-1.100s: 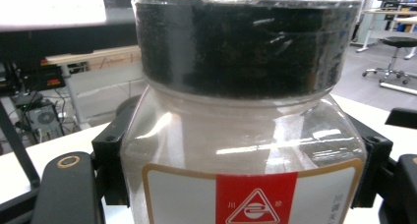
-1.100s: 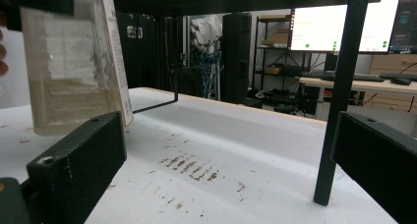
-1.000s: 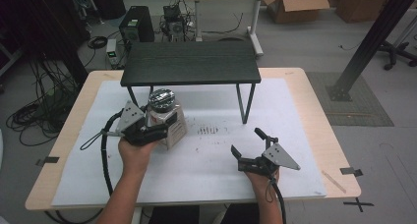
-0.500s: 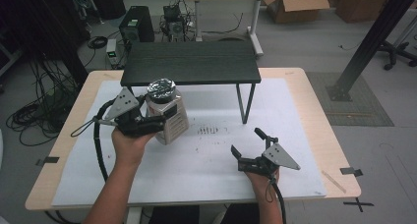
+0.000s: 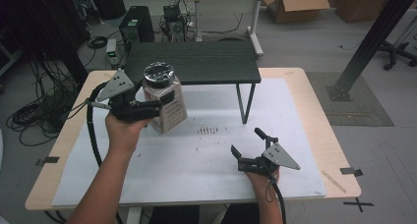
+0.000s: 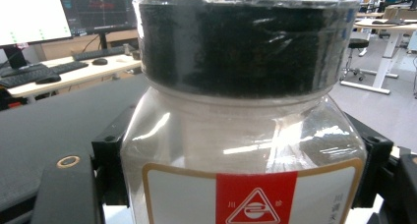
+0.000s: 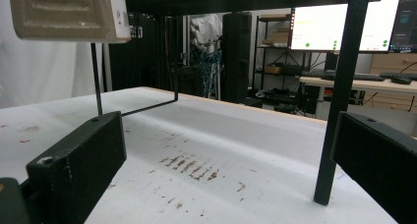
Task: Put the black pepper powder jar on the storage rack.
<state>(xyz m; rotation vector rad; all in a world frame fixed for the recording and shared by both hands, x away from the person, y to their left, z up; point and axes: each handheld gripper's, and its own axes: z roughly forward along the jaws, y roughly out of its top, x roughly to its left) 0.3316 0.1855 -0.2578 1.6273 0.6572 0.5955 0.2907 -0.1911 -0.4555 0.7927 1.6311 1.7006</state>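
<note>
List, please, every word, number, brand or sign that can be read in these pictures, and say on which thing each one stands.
Nothing can be quoted with certainty.
Jar in the left gripper: its label has a red field with a white triangle emblem; the small characters above the emblem and at the label's right edge are too blurred to read.
Monitors: the screen content is too small to read.
Cardboard box: no legible print.

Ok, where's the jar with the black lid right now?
In the high view the jar is at left, held off the table in the left gripper, just in front of the small black shelf.
</note>
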